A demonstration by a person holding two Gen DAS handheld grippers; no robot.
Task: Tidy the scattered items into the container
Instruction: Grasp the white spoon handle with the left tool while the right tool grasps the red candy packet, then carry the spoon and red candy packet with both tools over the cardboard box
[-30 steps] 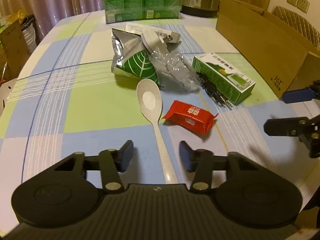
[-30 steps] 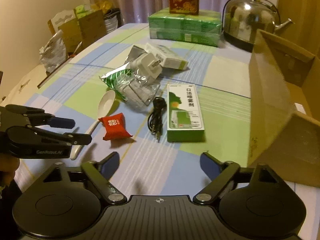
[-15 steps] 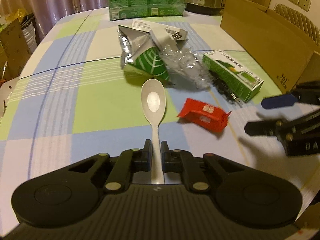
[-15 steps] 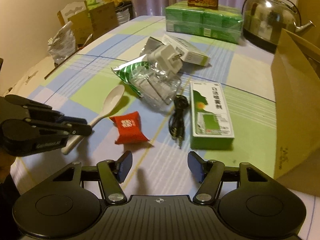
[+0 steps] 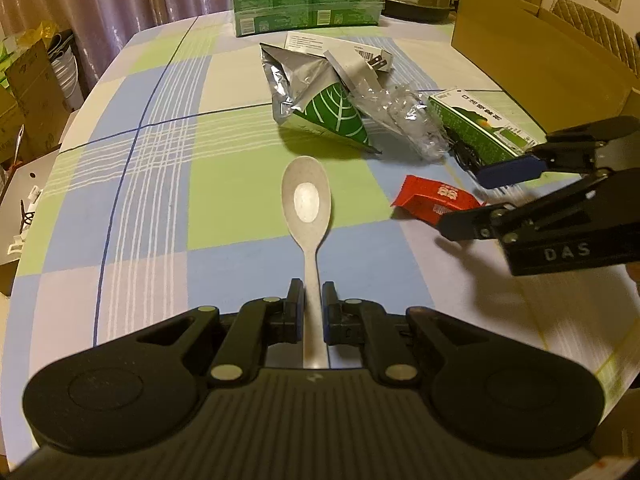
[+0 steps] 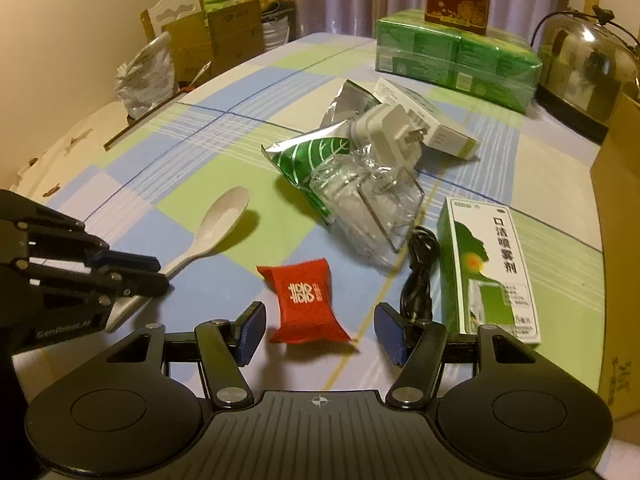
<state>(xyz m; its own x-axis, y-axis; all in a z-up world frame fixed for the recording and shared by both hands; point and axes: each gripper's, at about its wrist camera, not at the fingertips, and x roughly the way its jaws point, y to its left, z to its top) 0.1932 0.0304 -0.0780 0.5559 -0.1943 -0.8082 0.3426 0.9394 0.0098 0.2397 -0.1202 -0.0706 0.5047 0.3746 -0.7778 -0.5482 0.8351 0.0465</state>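
Note:
My left gripper (image 5: 312, 292) is shut on the handle of a white spoon (image 5: 306, 204), whose bowl points away over the checked tablecloth. In the right wrist view the same spoon (image 6: 216, 228) runs into the left gripper (image 6: 154, 272) at the left edge. My right gripper (image 6: 320, 328) stands open, its blue pads either side of a red candy packet (image 6: 306, 300) lying on the cloth. From the left wrist view the right gripper (image 5: 476, 196) reaches in over that red packet (image 5: 432, 200). The cardboard box (image 5: 540, 56) stands at the far right.
Scattered beyond: a green-and-silver foil bag (image 6: 308, 156), a white plug adapter (image 6: 392, 132), crumpled clear plastic (image 6: 364, 208), a black cable (image 6: 420, 272), a green spray carton (image 6: 488, 272). Green tissue packs (image 6: 456, 56) and a steel kettle (image 6: 584, 60) stand at the table's far end.
My left gripper went from open around the spoon handle to shut on it. My right gripper moved forward and left until the red packet lay between its open fingers.

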